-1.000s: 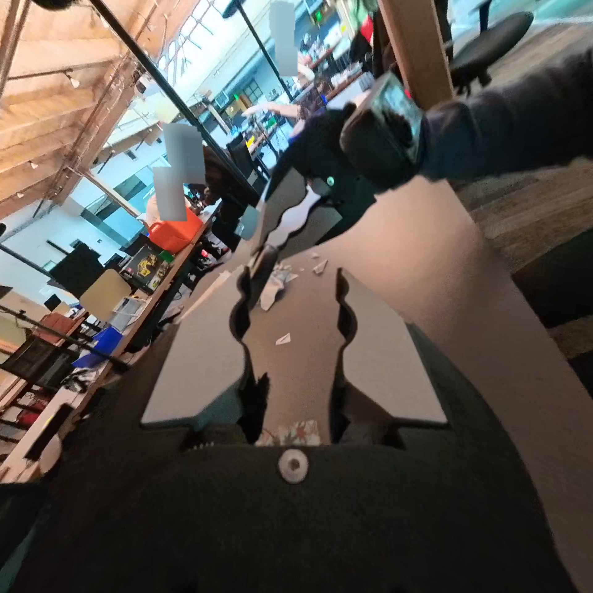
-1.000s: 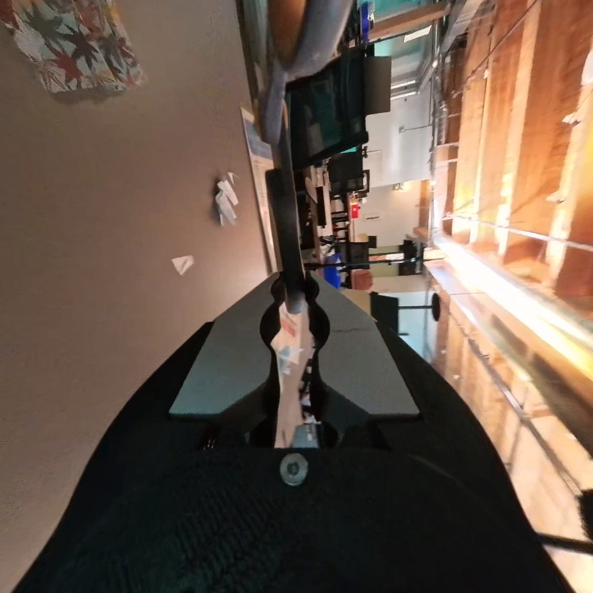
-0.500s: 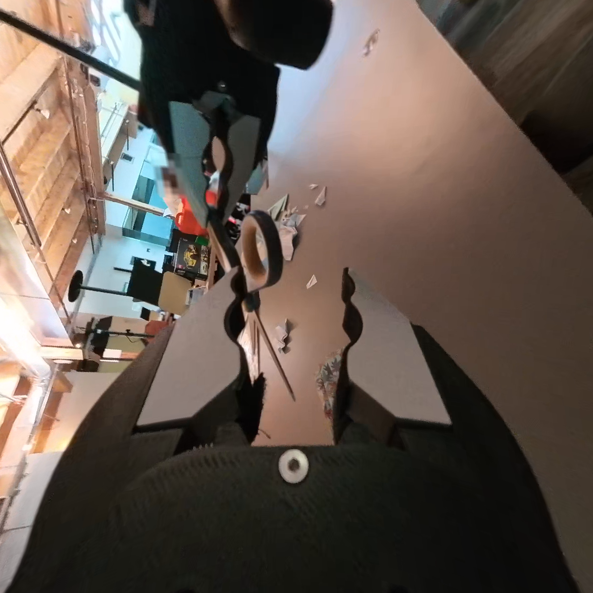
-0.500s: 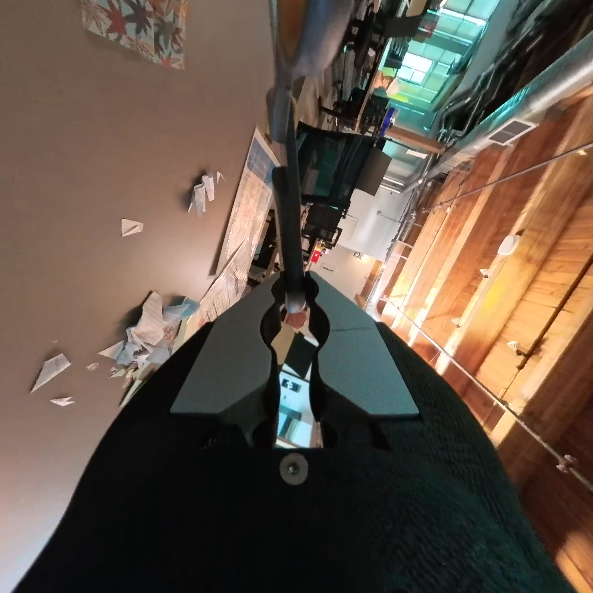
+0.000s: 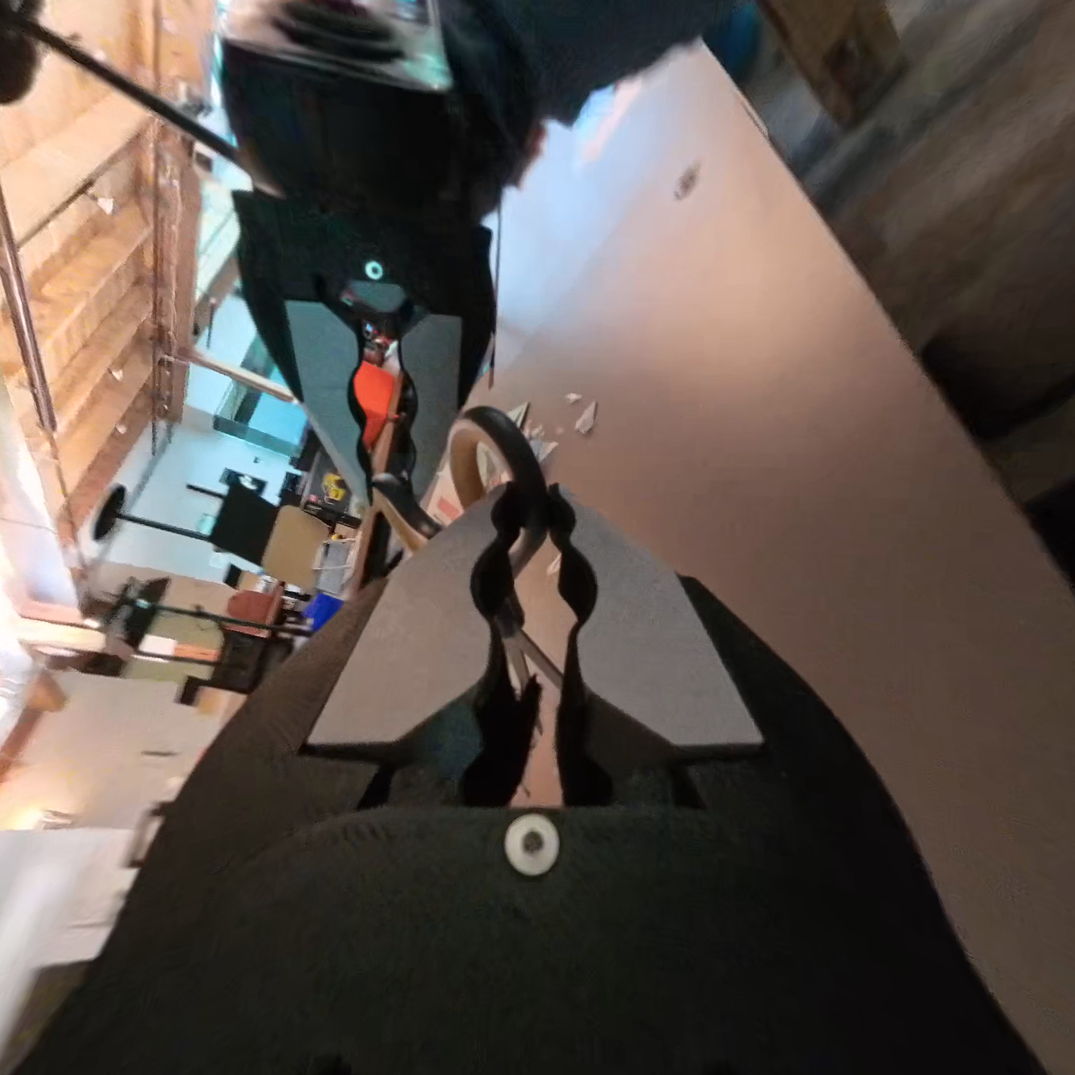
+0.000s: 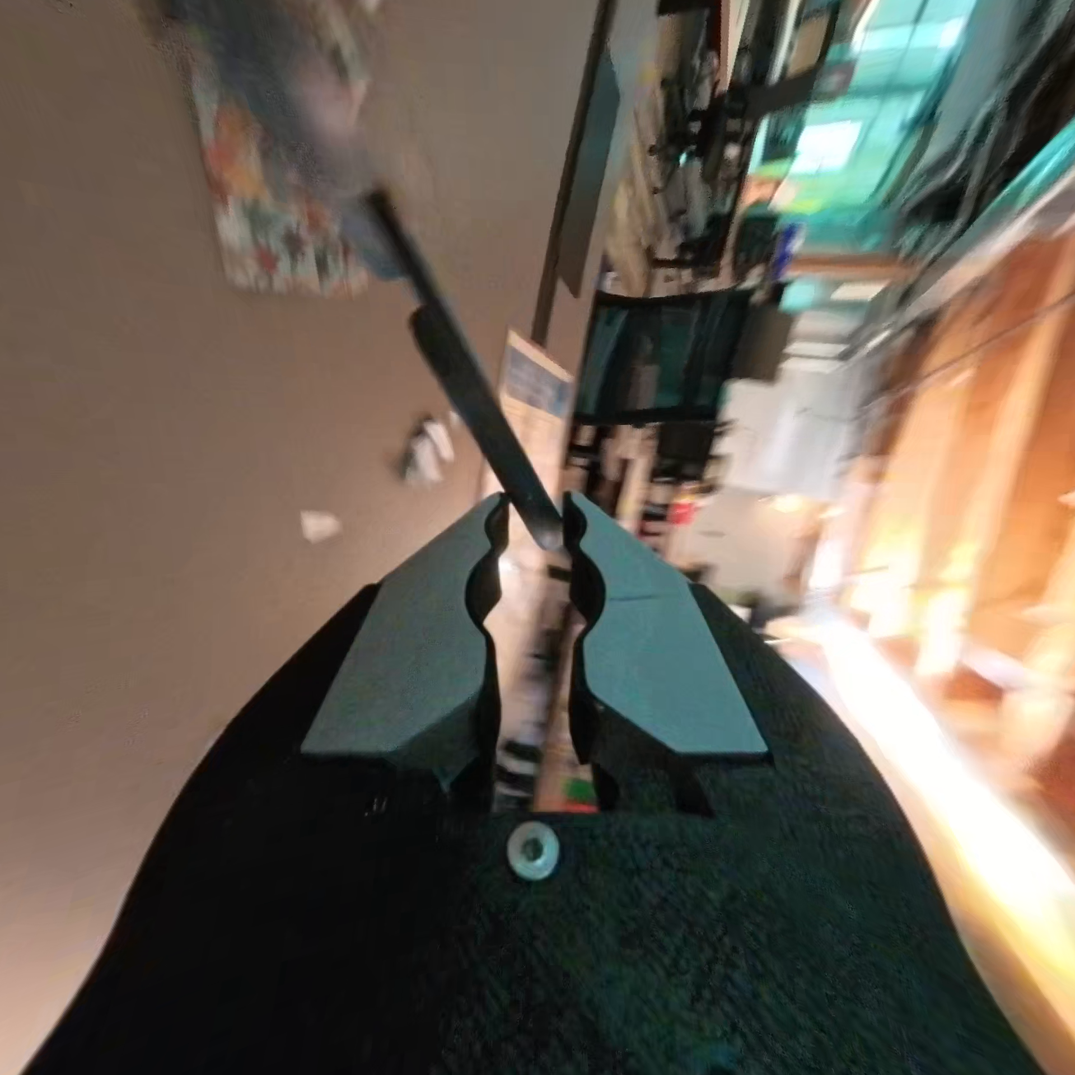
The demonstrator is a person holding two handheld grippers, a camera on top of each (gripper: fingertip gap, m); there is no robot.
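I see left tongs (image 5: 530, 512) pinching the scissors' loop (image 5: 512, 448). Right tongs (image 6: 534, 512), spread slightly, hold the handle (image 6: 465, 401) loosely; scraps (image 5: 584, 416) at 12 o'clock.

scissors (image 5: 512, 465) sit up off the counter (image 5: 756, 407) between both tongs, left tongs (image 5: 532, 503) on one loop, paper scraps (image 5: 584, 416) behind on the counter

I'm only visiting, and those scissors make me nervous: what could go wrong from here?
1. One handle of the scissors sits tilted between the right gripper's fingertips with a gap on one side, so it may slip out.
2. Then only the left gripper, clamped on the other loop, would carry them, and they might swing.
3. The blades point back between the left fingers and could scrape them.
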